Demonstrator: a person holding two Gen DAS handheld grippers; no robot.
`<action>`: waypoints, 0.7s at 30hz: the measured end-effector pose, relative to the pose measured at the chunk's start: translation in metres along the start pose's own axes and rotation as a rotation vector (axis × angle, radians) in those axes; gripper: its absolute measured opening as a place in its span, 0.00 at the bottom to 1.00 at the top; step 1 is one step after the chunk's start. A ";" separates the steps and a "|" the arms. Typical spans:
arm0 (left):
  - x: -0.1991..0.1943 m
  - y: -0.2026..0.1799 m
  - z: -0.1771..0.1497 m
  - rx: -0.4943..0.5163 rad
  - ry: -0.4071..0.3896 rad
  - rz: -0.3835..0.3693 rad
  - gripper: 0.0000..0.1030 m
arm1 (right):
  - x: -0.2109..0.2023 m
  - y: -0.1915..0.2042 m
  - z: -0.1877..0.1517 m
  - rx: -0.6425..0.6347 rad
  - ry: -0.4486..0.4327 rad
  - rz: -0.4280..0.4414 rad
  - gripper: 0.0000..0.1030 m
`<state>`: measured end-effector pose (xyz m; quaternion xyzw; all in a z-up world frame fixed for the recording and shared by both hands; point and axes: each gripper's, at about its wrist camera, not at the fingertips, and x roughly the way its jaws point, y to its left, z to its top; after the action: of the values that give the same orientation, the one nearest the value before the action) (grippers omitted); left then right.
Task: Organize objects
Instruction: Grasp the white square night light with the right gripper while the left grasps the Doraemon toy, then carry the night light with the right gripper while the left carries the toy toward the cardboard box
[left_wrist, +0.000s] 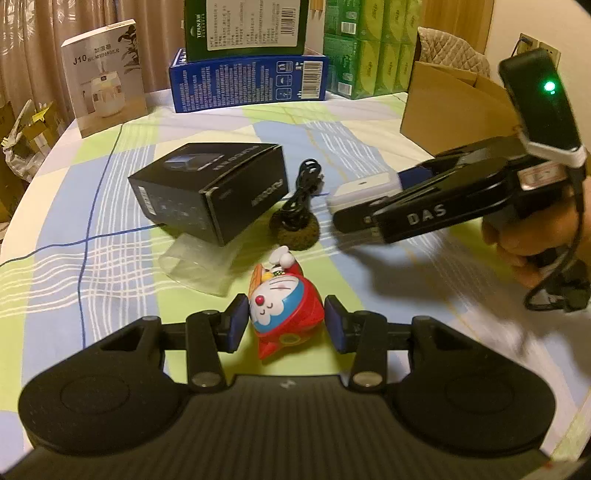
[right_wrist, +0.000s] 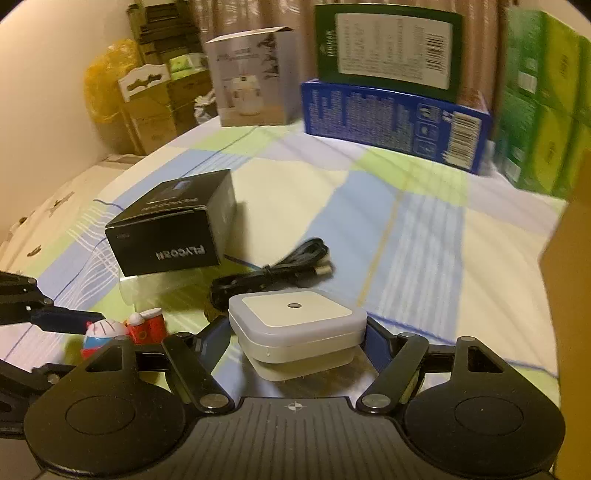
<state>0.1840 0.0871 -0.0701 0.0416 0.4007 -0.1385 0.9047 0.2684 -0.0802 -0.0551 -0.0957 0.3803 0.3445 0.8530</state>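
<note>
A Doraemon figurine (left_wrist: 282, 312) in a red outfit lies on the checked cloth between the open jaws of my left gripper (left_wrist: 286, 323); the pads stand either side of it, apart from it. It also shows in the right wrist view (right_wrist: 110, 332). My right gripper (right_wrist: 297, 338) is shut on a white square night light (right_wrist: 295, 325) and holds it above the table; it shows in the left wrist view (left_wrist: 364, 192) too. A black box (left_wrist: 210, 190) lies on a clear plastic tray (left_wrist: 195, 264). A coiled black cable (left_wrist: 303, 195) rests by a dark round pad (left_wrist: 295, 227).
A brown cardboard box (left_wrist: 450, 107) stands at the right. At the back stand a blue box (left_wrist: 247, 83) with a green box (left_wrist: 245, 27) on top, green tissue packs (left_wrist: 369, 48) and a humidifier box (left_wrist: 103, 77). The table edge curves at left.
</note>
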 end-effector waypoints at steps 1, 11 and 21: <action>0.000 -0.002 0.000 0.002 0.001 -0.003 0.38 | -0.005 0.000 -0.002 0.009 0.006 -0.007 0.70; -0.009 -0.047 -0.009 0.079 0.014 -0.036 0.38 | -0.082 0.003 -0.047 0.128 0.057 -0.119 0.70; -0.014 -0.073 -0.019 0.089 0.008 -0.044 0.38 | -0.104 0.003 -0.078 0.142 0.102 -0.152 0.71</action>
<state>0.1405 0.0233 -0.0703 0.0736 0.3987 -0.1758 0.8970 0.1715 -0.1653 -0.0345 -0.0813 0.4384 0.2456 0.8608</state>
